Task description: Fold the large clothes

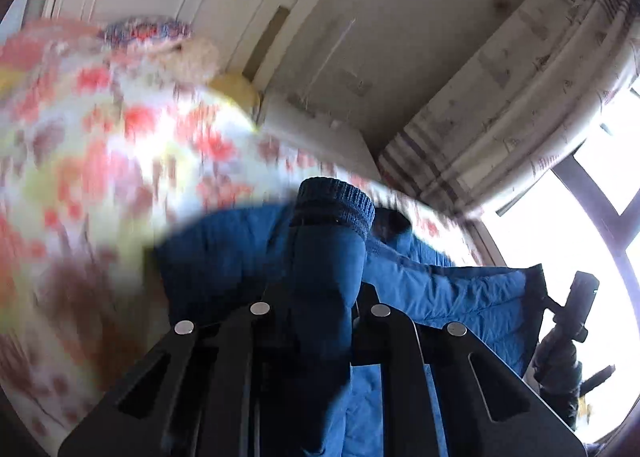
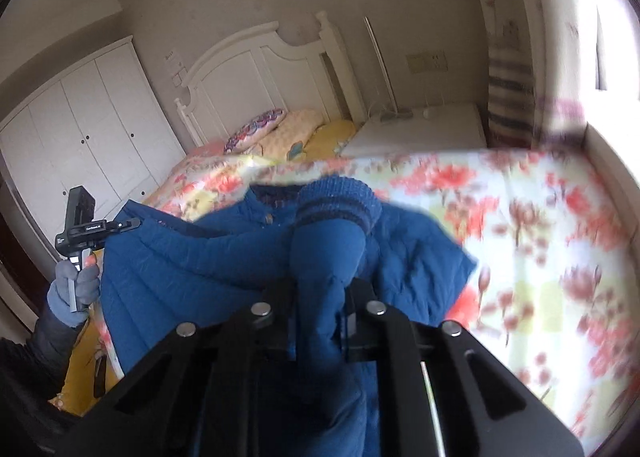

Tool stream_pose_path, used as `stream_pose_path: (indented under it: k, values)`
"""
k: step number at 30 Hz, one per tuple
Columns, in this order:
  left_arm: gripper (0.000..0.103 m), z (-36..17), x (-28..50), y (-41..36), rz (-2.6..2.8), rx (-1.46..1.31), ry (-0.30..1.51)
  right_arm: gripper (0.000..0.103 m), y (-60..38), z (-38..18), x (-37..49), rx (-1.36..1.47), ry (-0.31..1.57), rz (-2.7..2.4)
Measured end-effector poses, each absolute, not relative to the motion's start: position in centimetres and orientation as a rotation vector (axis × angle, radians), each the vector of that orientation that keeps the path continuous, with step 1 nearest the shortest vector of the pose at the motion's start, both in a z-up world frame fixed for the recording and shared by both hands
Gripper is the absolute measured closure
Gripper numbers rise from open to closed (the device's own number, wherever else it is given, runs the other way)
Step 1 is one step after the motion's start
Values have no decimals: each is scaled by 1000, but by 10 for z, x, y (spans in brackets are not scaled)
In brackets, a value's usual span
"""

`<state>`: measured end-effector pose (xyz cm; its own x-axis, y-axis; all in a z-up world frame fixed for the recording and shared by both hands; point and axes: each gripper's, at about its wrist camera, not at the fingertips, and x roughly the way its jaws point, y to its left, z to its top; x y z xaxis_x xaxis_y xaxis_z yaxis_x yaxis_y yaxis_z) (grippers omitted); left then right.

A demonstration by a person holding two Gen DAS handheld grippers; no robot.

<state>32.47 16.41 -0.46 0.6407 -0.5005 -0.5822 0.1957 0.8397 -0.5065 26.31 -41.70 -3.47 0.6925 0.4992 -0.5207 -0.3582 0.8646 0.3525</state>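
Note:
A blue padded jacket lies on the bed with a floral cover. In the left wrist view my left gripper is shut on one blue sleeve, just behind its ribbed knit cuff, and the sleeve stands raised above the jacket body. In the right wrist view my right gripper is shut on the other sleeve, below its striped cuff. A gloved hand at the left edge holds the other tool beside the jacket's hem.
Pillows lie by the white headboard. A white wardrobe stands at the left, and a white bedside cabinet at the right of the bed. A striped curtain and a bright window border the far side.

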Motion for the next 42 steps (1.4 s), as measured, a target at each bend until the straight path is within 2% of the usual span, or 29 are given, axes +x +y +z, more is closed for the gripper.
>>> stream_pose_path:
  k: [3, 6, 8, 9, 11, 14, 19, 22, 26, 28, 29, 30, 31, 32, 33, 35, 37, 42]
  values:
    - [89, 14, 380, 159, -326, -401, 800, 90, -413, 1, 305, 240, 598, 448]
    - [88, -19, 442, 152, -242, -401, 931, 90, -411, -3, 374, 263, 680, 378]
    - [88, -69, 470, 144, -177, -385, 1038, 90, -409, -39, 413, 313, 801, 312]
    - [83, -89, 474, 140, -154, -370, 1051, 89, -403, -70, 430, 301, 891, 258]
    - [80, -117, 472, 141, -143, -383, 1007, 83, -394, -123, 441, 270, 967, 185]
    - [80, -112, 468, 150, -148, -430, 950, 83, -412, -131, 436, 424, 889, 219]
    - [81, -78, 462, 143, -149, -339, 868, 85, -412, -113, 435, 400, 855, 230]
    - [80, -90, 474, 137, -126, -314, 912, 85, -423, -105, 435, 433, 813, 242]
    - [66, -115, 482, 138, -90, -340, 977, 78, -416, -138, 444, 415, 885, 209]
    - [56, -110, 480, 142, -70, -349, 960, 72, -415, -135, 443, 399, 883, 194]
    - [53, -105, 477, 143, -55, -339, 939, 65, -413, -135, 442, 389, 887, 191]
    - [47, -93, 469, 142, -28, -303, 889, 51, -412, -131, 442, 368, 900, 176]
    - [38, -76, 459, 137, 5, -247, 821, 43, -411, -124, 439, 337, 909, 141]
    - [19, -62, 449, 133, 26, -208, 762, 38, -411, -112, 432, 318, 890, 123]
    - [11, -44, 437, 125, 36, -176, 690, 38, -409, -101, 426, 310, 854, 119]
    - [11, -12, 422, 100, 12, -112, 608, 36, -398, -71, 410, 259, 769, 98]
    - [11, 4, 426, 59, -21, 4, 654, 36, -376, -49, 405, 199, 735, 137]
    - [8, -15, 453, -15, -56, 158, 786, 34, -290, -40, 426, 42, 770, 250]
